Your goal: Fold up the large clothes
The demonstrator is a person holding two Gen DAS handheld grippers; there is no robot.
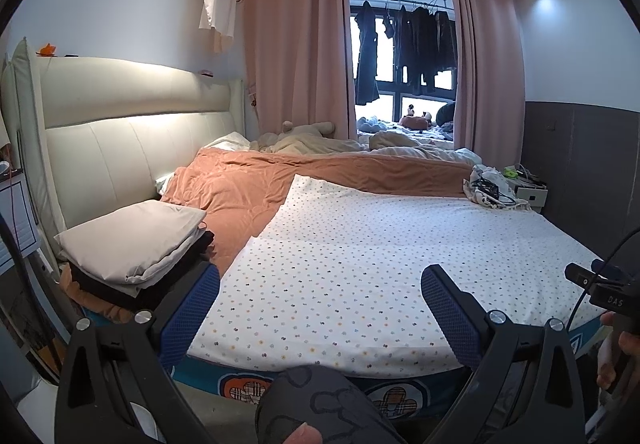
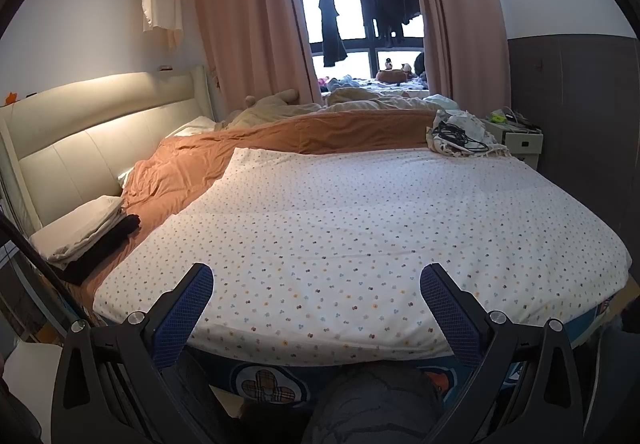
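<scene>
A large white cloth with small coloured dots (image 1: 380, 244) lies spread flat on the bed, and it fills the middle of the right wrist view (image 2: 360, 228). Its far left corner lies on an orange quilt (image 1: 248, 183). My left gripper (image 1: 320, 296) is open and empty, held above the near edge of the cloth. My right gripper (image 2: 316, 296) is open and empty, also above the near edge. The right gripper's body shows at the right edge of the left wrist view (image 1: 604, 288).
A stack of folded beige and black clothes (image 1: 140, 244) sits at the bed's left side by the cream headboard (image 1: 120, 131). A bundle with black cables (image 2: 460, 135) lies at the far right corner. A white nightstand (image 2: 520, 139) stands beyond it. Pink curtains (image 2: 248, 23) frame the window.
</scene>
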